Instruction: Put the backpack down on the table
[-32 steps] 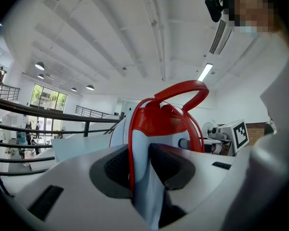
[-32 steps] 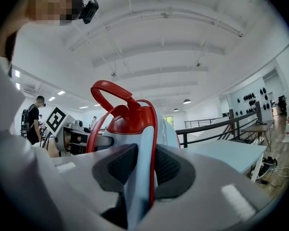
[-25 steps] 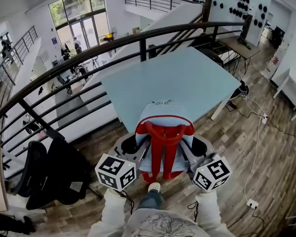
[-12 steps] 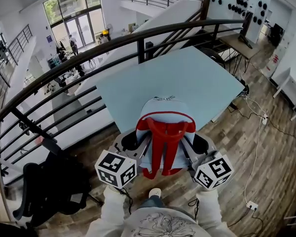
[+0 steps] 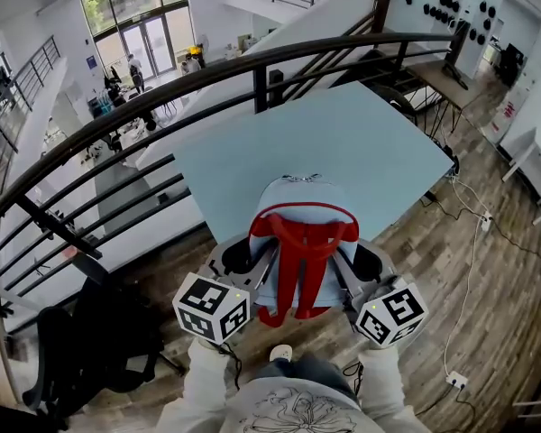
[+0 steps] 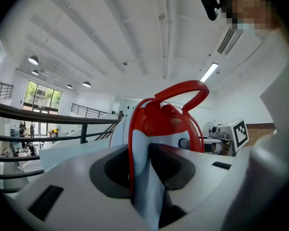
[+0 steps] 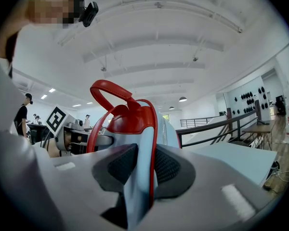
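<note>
Carry step: left tongs (image 5: 252,273) and right tongs (image 5: 350,273) each clamped on backpack (image 5: 299,233) side fabric, backpack hanging between them, table (image 5: 343,142) edge just ahead. Hold both clamps tight, push forward over table, lower evenly, land base flat before releasing.

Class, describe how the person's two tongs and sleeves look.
The left tongs and right tongs have smooth light-grey shells with dark textured pads. Each bears a white cube with black square markers, and a thin dark cable trails beneath. The sleeves are white.
</note>
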Tool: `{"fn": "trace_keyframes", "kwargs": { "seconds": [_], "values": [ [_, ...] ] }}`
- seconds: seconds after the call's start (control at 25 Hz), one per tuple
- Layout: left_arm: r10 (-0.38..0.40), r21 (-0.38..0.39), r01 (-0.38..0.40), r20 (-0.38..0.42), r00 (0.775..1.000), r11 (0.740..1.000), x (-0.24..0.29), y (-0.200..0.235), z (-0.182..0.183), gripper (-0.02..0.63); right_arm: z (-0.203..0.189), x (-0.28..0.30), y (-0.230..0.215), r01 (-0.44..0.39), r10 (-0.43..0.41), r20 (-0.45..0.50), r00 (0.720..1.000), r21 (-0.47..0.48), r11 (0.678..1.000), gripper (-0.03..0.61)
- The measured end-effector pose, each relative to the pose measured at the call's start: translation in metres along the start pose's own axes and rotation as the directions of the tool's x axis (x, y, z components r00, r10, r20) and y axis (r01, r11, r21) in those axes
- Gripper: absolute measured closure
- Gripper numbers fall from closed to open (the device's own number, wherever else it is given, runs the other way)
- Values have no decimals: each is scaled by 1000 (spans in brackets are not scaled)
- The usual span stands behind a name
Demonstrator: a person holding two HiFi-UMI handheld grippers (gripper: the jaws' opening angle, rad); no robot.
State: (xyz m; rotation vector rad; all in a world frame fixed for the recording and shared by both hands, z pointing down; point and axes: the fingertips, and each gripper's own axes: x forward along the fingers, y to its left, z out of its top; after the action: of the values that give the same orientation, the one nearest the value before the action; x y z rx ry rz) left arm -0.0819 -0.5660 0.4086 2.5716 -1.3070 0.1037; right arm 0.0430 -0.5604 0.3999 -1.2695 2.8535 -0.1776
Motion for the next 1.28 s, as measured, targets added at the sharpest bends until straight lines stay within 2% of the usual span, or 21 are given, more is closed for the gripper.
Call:
{"fn": "trace_keyframes", "kwargs": {
  "seconds": [0.32,0.68,0.96,1.28],
  "values": [
    [29,-15,-29,-14,999,999,26,15,0,494,-4,22,-25,-27,27,-15,1000,12,1000,468],
    [90,-31,-90,-17,996,995,82,57,9,494,-5,81,-77,-97,97,-43,994,10,995,468],
    [134,-4,-134,-10,991,991,141,95,29,494,2,135,-129,-147,146,-52,988,-22,989,468],
    [191,35,-190,-43,981,981,200,143,38,489,-6,198,-181,-206,200,-93,975,-58,977,469]
  ]
}}
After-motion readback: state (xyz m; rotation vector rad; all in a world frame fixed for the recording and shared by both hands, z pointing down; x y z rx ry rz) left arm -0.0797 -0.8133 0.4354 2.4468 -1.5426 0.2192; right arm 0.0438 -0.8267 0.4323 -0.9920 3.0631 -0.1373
